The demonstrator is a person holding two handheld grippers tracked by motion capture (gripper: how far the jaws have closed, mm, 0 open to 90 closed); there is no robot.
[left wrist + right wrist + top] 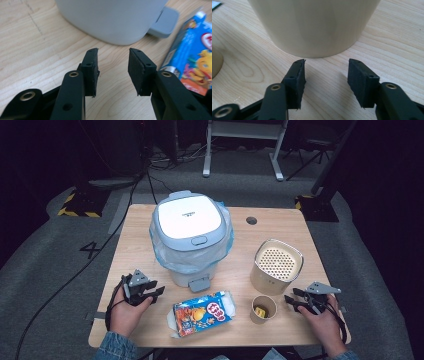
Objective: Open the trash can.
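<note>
The snack packet lies flat near the front edge of the wooden surface, bright blue with cartoon figures and a red patch, one end torn open and white inside. Left claw hovers just to its left, jaws parted with only bare wood between them; in the left gripper view the packet sits off to one side, with the white bin ahead. That lidded bin, lined with a clear blue bag, stands behind the packet, its grey pedal poking toward it. Right of the packet, a paper cup with something yellow inside. Right claw sits beyond the cup, jaws apart and empty, facing the cream container, whose top is a perforated lid.
</note>
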